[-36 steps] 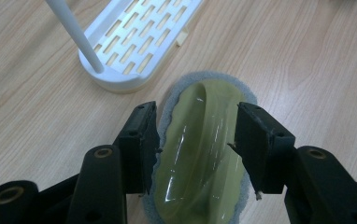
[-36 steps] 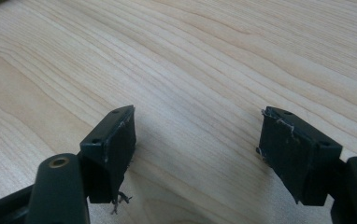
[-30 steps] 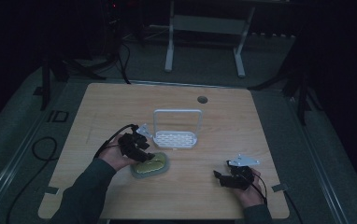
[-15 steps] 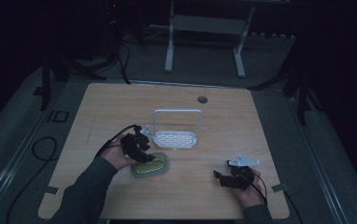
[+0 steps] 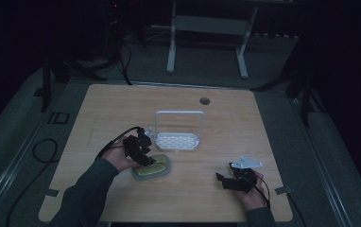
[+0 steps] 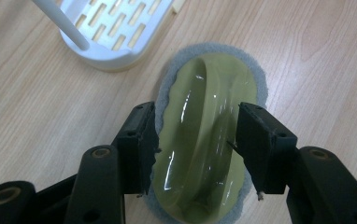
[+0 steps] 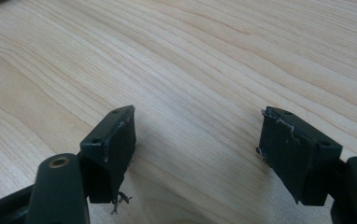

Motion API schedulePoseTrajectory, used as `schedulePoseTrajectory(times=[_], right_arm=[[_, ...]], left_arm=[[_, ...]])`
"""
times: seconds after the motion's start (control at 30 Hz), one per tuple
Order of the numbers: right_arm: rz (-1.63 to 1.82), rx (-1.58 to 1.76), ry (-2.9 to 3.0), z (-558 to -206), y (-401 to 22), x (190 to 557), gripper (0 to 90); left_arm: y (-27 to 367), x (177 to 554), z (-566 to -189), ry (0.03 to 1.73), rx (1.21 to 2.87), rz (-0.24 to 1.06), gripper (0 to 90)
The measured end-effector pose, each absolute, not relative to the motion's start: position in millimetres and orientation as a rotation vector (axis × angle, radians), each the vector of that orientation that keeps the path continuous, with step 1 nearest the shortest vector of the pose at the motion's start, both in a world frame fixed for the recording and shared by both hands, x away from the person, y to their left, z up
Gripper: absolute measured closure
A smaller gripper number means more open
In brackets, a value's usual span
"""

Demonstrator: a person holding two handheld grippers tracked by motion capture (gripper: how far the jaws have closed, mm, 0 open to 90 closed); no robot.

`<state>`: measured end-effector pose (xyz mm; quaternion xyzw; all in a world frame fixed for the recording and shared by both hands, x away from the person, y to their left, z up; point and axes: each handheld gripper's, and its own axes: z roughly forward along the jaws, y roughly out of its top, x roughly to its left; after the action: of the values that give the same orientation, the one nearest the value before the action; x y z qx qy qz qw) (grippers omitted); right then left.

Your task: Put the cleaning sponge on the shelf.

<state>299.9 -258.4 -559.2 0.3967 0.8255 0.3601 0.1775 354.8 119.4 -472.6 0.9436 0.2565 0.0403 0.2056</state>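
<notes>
Nearest, at about five o'clock on the wooden table [image 5: 263, 118], the right gripper [image 5: 222, 179] lies low in the person's right hand [image 5: 250, 195], its grey three-cornered plate on top. In the right gripper view its two black jaws stand wide apart over bare wood grain with nothing between them, so that tool is released.

A little farther in, at about seven o'clock from the table's middle, the left gripper [image 6: 196, 135] reaches over a yellow-green scrubbing pad [image 6: 204, 126] with a grey felt base that lies flat on the wood. In the left gripper view the jaws straddle the pad's raised glossy ridge, one on each flank; the left one sits at the pad's wavy edge, the right one just beside the ridge. A sliver of gap shows on each side, so the tool is spread around the pad and not clamped on it. In the high view the same gripper [image 5: 143, 153] hangs over the pad [image 5: 152, 167], with a dark sleeve [image 5: 81, 198] coming in from the bottom edge.

Beyond the pad, at twelve o'clock from it and just beside it, stands a white slotted rack [image 5: 178, 140] with an upright hoop handle. Farther still, near the table's far edge, is a round cable hole [image 5: 204, 100].
</notes>
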Motion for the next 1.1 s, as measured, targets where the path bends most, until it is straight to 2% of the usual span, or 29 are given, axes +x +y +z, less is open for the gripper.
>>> schedulePoseTrajectory(times=[0.53, 0.8, 1.1], right_arm=[[1.019, 1.123, 2.336, -559.2, -258.3, 299.9, 26.7], [1.019, 1.123, 2.336, -559.2, -258.4, 299.9, 26.7], [1.019, 1.123, 2.336, -559.2, -258.4, 299.9, 26.7]], left_arm=[[109.5, 358.0, -471.6, 0.676, 2.735, 0.082, 51.7], [104.6, 358.1, -473.7, 0.663, 2.777, 0.054, 58.5], [97.6, 358.3, -476.5, 0.654, 2.837, 0.063, 61.2]])
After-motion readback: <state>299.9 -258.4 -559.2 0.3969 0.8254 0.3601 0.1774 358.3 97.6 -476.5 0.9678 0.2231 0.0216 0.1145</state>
